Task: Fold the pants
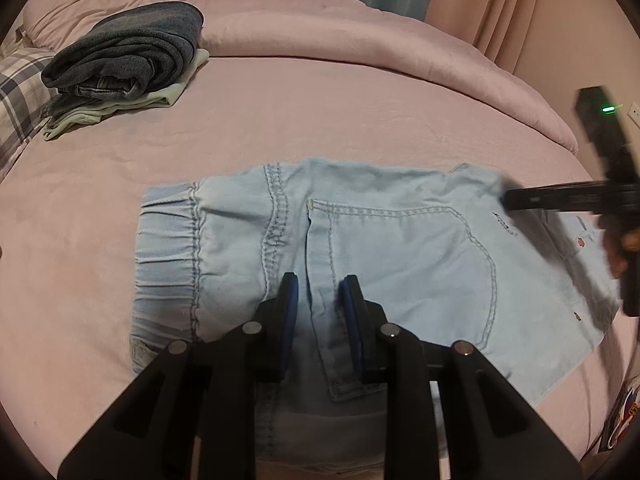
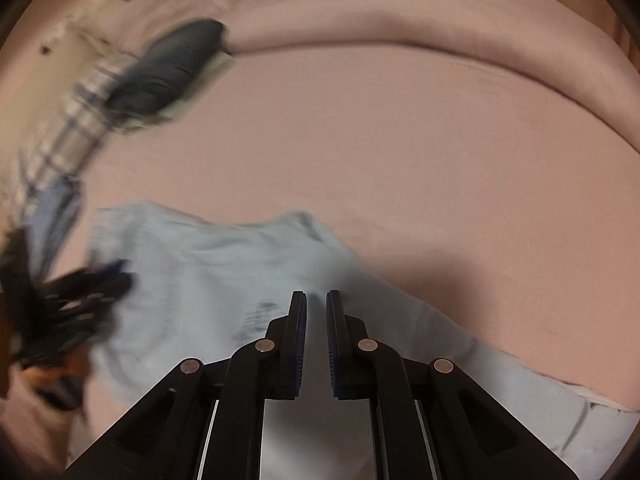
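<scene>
From your left wrist camera, the light blue pants lie folded on the pink bed sheet, elastic waistband to the left of the back pocket and the far end running off to the right of it. Your left claw sits over the near edge of the pants just left of that pocket, its blue pads apart with a ridge of denim rising between them; nothing is clamped yet. Your right claw reaches in from the right, its tip at the far right corner of the pants beyond the pocket. Well behind the pants to the left, a stack of folded clothes rests near the pink quilt.

From your right wrist camera, which is badly smeared, the pants spread left of and beneath your right claw. Its pads stand a little apart with nothing visible between them. The left claw is a dark blur at the left edge of the pants; it cannot be read here.

You look to be midway, setting up another fold. Next, I judge, close both claws on the layers together, then carry one end over squarely.
</scene>
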Tool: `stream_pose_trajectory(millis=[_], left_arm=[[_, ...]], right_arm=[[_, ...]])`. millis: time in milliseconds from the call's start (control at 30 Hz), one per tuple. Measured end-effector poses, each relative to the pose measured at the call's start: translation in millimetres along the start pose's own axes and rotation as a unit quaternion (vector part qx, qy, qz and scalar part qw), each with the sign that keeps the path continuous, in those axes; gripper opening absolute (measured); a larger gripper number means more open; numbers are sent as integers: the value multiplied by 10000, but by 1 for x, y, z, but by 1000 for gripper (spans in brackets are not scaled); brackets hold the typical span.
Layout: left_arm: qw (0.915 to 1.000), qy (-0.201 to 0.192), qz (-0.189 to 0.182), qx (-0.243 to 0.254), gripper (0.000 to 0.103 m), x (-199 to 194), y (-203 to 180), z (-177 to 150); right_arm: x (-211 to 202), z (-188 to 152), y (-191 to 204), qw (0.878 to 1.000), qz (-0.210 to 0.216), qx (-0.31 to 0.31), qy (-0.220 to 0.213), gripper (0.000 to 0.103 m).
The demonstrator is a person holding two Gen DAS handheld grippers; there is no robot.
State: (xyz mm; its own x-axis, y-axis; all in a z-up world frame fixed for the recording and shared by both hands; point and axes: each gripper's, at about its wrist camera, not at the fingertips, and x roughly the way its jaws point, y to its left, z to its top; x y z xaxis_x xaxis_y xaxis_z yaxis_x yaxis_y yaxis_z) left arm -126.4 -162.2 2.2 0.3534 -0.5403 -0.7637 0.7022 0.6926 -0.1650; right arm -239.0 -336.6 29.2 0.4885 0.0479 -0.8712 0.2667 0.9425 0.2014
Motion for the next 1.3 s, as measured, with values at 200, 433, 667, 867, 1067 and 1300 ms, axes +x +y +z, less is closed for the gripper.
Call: stream_pose_trajectory(millis=[200,433,667,867,1067,1300], left_arm=[[10000,46,57,7,25,1,-1,1],[9998,106,158,-35,53,-19,-34,8],[9912,123,-640,1149,56,-20,-136,-21],[9898,297,-489,1303,57,-1,-137,-44],[9897,523,-343,1286,58,-7,-133,-43],[9868,538,-758,1327,59,-5,-197,-25]], right_arm=[[-5,7,-17,9933,207,1011,-513,9],[-62,-71,13,9966,69,335,-747,37],[-88,-140,-8,9910,-888,405,-918,37],[-103,-195,-50,9893,-736,879,-901,37],[-154,-247,-129,9591,-323,2379,-1499,38],[-201,-262,-210,9115,-890,3230,-2385,43]])
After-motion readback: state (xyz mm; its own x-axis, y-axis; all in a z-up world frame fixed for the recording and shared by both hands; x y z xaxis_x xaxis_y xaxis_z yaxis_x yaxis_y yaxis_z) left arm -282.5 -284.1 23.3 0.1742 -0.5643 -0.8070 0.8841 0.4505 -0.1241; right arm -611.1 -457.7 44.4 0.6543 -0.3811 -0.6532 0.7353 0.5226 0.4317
